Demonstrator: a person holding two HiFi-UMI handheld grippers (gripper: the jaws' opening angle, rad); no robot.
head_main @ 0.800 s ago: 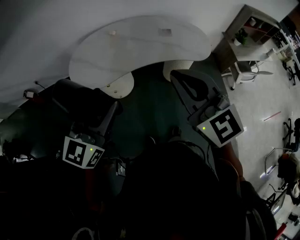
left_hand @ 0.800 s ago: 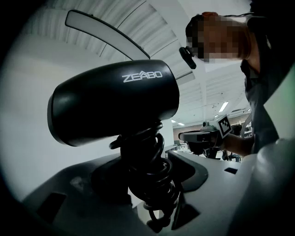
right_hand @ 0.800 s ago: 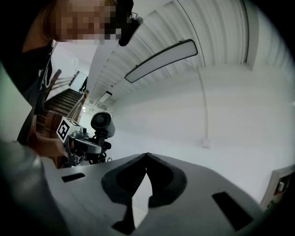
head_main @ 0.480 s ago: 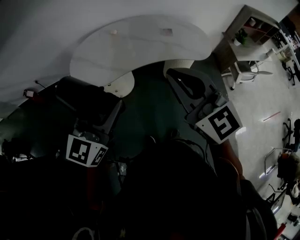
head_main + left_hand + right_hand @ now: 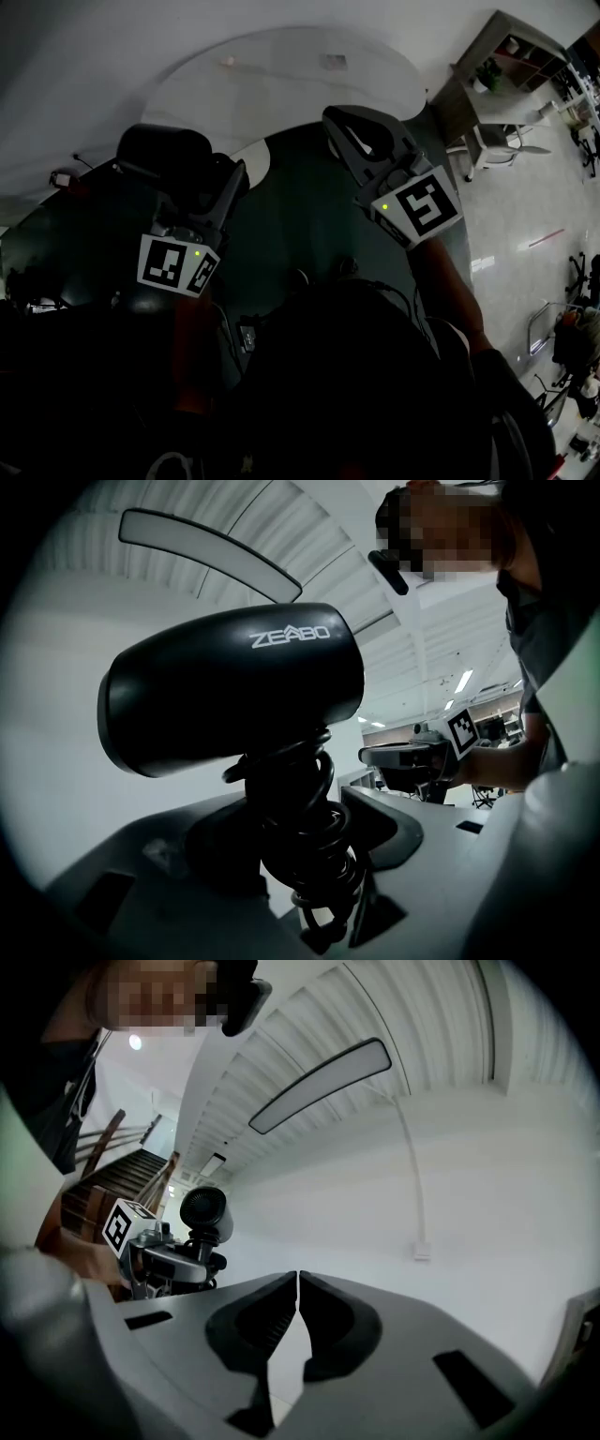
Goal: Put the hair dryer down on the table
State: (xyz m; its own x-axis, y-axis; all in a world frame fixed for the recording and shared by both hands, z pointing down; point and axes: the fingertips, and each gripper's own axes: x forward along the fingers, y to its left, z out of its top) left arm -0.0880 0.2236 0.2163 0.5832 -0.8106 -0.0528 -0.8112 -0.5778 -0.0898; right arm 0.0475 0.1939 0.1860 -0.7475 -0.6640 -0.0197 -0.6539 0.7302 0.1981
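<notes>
Left gripper [image 5: 302, 829]: jaws clamped low on the hair dryer [image 5: 234, 686], pressing on the coiled cord [image 5: 305, 789] wound round its lower part.
Hair dryer, attitude: black, with its barrel lying crosswise above the jaws. It fills the centre of the left gripper view and carries white lettering on its side.
Hair dryer, place: upper left of the head view, held up over the dark floor [image 5: 300, 225]. It is just short of the curved near edge of the table [image 5: 281, 80] and not resting on it.
Right gripper [image 5: 298, 1283]: jaws together, tips touching, nothing between them.
Right gripper, place: upper centre-right of the head view, its nose at the table's near edge, well apart from the dryer.
Table: white and curved, across the top of the head view. Two small marks on it are too small to tell.
Surroundings: shelf unit [image 5: 511, 47] and pale chair [image 5: 497, 141] at upper right.
</notes>
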